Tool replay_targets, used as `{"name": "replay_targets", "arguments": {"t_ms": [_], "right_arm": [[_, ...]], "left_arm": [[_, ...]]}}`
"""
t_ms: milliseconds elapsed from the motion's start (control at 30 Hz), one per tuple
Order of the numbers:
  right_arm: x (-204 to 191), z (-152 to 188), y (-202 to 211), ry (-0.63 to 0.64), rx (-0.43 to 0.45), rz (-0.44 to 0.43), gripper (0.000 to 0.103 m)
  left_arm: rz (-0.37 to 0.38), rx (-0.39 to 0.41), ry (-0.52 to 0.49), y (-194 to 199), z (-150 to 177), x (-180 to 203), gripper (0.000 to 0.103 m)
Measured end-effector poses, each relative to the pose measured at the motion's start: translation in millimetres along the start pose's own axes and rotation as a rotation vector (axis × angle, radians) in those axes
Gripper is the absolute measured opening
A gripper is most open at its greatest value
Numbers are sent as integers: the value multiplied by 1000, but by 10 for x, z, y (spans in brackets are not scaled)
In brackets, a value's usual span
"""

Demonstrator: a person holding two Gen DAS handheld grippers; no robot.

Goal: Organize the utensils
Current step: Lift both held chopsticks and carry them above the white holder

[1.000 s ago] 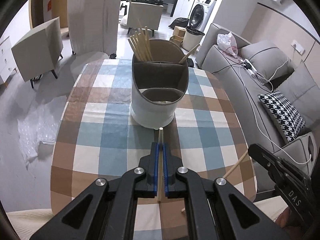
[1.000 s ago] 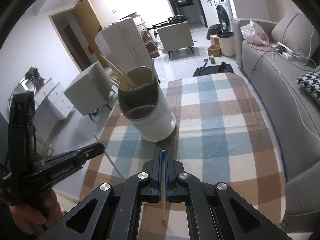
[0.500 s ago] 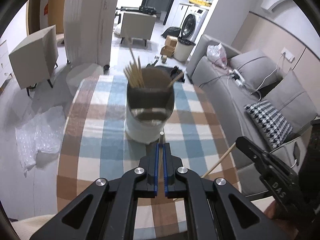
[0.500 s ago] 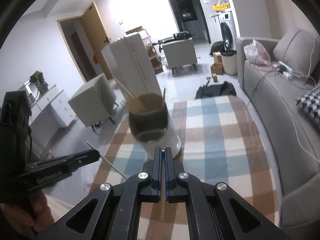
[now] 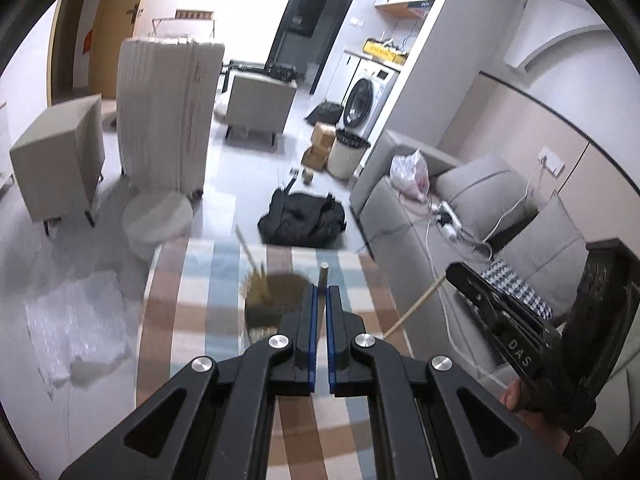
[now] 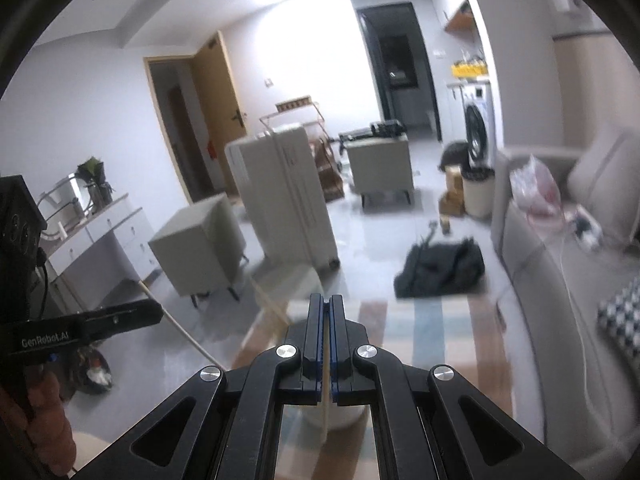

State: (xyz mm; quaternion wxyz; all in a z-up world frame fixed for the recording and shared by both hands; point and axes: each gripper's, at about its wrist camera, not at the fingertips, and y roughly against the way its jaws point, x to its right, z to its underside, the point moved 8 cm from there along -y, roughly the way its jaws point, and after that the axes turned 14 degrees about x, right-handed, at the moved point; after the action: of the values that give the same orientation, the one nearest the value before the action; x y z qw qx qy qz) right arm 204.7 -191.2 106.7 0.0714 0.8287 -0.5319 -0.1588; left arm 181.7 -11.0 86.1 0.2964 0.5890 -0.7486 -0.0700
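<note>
Left gripper (image 5: 320,292) and right gripper (image 6: 327,304) each clenched on a chopstick (image 5: 322,276) (blurred holder (image 5: 272,300) probably below)

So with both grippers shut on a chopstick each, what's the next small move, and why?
Probably lower the left gripper, tipping its chopstick down into the holder: the compartment with the other chopsticks lies just below and ahead.

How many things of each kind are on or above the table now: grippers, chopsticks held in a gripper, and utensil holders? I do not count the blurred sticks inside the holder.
Grippers: 2, the left gripper and the right gripper
Held chopsticks: 2, the left chopstick and the right chopstick
Utensil holders: 1, the utensil holder
Total: 5
</note>
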Motion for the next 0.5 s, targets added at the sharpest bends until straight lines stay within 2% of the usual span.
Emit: {"name": "replay_targets", "arguments": {"t_ms": [167, 267, 400, 500], "right_arm": [[-143, -415, -413, 48, 40, -36, 2], [-222, -549, -666, 76, 46, -56, 2], [-303, -567, -981, 121, 37, -80, 2], [-278, -454, -1147, 124, 8, -86, 2]], "left_arm": [[15, 25, 7, -211, -277, -40, 0], [10, 36, -15, -360, -361, -65, 0], [3, 35, -34, -540, -360, -137, 0], [3, 4, -18, -679, -291, -242, 0]]}}
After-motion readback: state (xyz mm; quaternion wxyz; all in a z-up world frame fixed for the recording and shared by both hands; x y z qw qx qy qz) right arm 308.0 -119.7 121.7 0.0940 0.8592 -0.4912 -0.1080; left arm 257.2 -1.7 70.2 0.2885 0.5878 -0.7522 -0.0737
